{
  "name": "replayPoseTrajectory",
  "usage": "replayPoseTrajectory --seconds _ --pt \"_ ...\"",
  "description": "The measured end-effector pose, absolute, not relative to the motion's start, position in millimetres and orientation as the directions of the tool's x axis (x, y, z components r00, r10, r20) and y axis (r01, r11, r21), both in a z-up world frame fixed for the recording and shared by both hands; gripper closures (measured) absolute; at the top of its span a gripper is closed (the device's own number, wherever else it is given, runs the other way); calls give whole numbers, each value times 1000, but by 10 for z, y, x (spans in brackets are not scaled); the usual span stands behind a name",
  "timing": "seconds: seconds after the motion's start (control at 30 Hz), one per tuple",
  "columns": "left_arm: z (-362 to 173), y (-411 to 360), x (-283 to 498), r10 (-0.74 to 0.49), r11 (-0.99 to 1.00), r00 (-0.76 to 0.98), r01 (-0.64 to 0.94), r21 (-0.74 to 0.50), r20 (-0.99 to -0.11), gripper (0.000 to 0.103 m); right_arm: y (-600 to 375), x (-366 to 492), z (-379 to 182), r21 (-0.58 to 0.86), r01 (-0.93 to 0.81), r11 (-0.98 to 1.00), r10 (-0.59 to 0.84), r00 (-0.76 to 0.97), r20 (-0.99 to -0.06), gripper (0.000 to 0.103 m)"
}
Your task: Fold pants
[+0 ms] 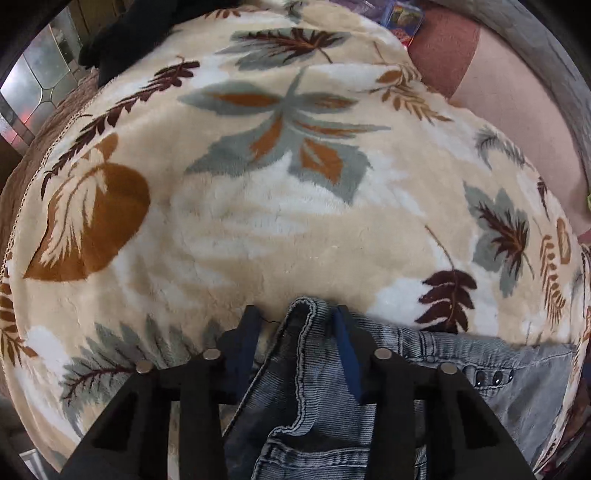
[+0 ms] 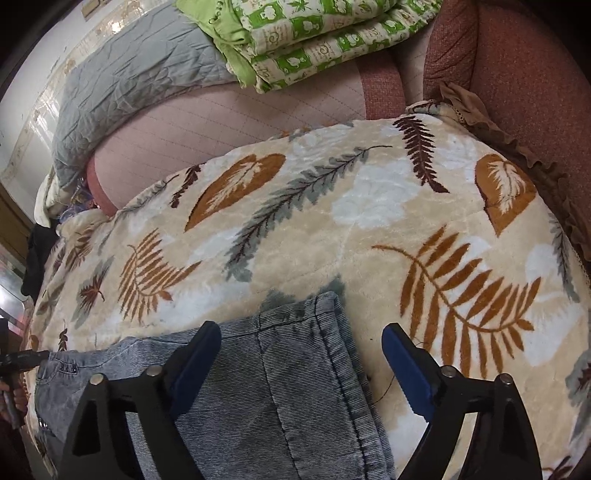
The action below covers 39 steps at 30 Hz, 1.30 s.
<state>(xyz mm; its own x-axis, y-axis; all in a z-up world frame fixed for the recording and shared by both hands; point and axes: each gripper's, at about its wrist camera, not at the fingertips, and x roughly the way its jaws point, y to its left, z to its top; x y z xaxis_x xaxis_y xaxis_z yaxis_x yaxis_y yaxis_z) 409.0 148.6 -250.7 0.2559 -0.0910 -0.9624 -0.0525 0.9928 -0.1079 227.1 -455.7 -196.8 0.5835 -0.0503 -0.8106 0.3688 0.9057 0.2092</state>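
Grey-blue washed denim pants lie on a cream leaf-patterned blanket. In the left wrist view my left gripper has its jaws around a bunched edge of the pants' waist, with gaps beside the cloth. In the right wrist view my right gripper is wide open over the leg hem end of the pants; the left finger rests on the cloth, the right finger sits over the blanket beside the hem. The other gripper shows at the far left edge.
A folded green-and-white quilt and a grey quilt lie at the back on a pink mattress. A reddish headboard stands at the right. A black garment lies at the blanket's far left.
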Motion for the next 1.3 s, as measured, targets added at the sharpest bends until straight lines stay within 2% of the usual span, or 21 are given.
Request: replayPoseTrajectory --seconds 0.03,0.07,0.13,0.2,0.3,0.33,0.37,0.43,0.5,0.53,0.57,0.6,0.77,0.8,0.83,0.87,0.93,1.13,1.3 --pt "-2480 1463 4082 -104 992 258 -39 -118 -960 79 -4559 2278 -1967 197 366 910 -57 579 -813 18" --pt "-2464 1442 4080 -99 993 260 -33 -111 -960 81 -4562 2285 -1970 190 364 912 -60 576 -815 21" --pt "-2449 1382 4085 -76 996 252 -14 -83 -965 85 -4583 2320 -1999 195 357 914 -45 566 -823 39" --pt "-2447 1352 4101 -66 997 252 -7 -71 -965 87 -4617 2337 -2032 223 355 908 -17 562 -827 46" --pt "-2423 1325 4099 -55 998 268 4 -56 -962 87 -4663 2331 -2056 258 355 898 12 567 -823 47" --pt "-2457 1325 4108 -37 999 265 8 -36 -963 84 -4665 2333 -2059 262 348 900 22 565 -825 47" --pt "-2490 1341 4130 -30 1000 255 14 -27 -967 71 -4669 2340 -2060 264 339 903 31 562 -827 47" --pt "-2520 1292 4124 -5 999 267 32 4 -964 69 -4693 2348 -2046 261 338 904 27 564 -825 46" --pt "-2494 1259 4114 11 999 282 39 23 -959 71 -4726 2372 -2039 270 339 901 35 563 -825 46" --pt "-2479 1255 4108 15 999 288 38 27 -957 76 -4749 2388 -2044 279 344 897 41 562 -826 44" --pt "-2487 1217 4133 10 999 292 40 23 -956 85 -4762 2403 -2053 282 346 895 45 559 -828 42" --pt "-2486 1186 4145 5 999 298 45 19 -955 87 -4769 2430 -2083 264 359 895 30 542 -840 36" --pt "-2377 1135 4078 23 998 336 53 43 -942 91 -4819 2567 -2260 252 377 891 18 526 -850 35" --pt "-2345 1137 4066 22 998 343 52 43 -939 92 -4819 2619 -2306 255 382 888 18 525 -851 39" --pt "-2297 1146 4029 18 998 353 51 38 -935 92 -4801 2666 -2350 261 374 890 33 518 -855 61" --pt "-2234 1150 3977 11 998 367 50 31 -930 92 -4768 2714 -2388 246 365 898 35 498 -867 73" --pt "-2071 1150 3892 0 999 400 49 22 -917 92 -4663 2725 -2388 170 344 923 -13 472 -882 82" --pt "-1463 1321 3578 -76 997 502 63 -51 -861 92 -4603 2156 -1745 226 304 925 -18 633 -774 83" --pt "-976 1481 2922 -135 991 601 98 -95 -788 92 -4629 1435 -1242 284 292 913 -25 737 -675 83"
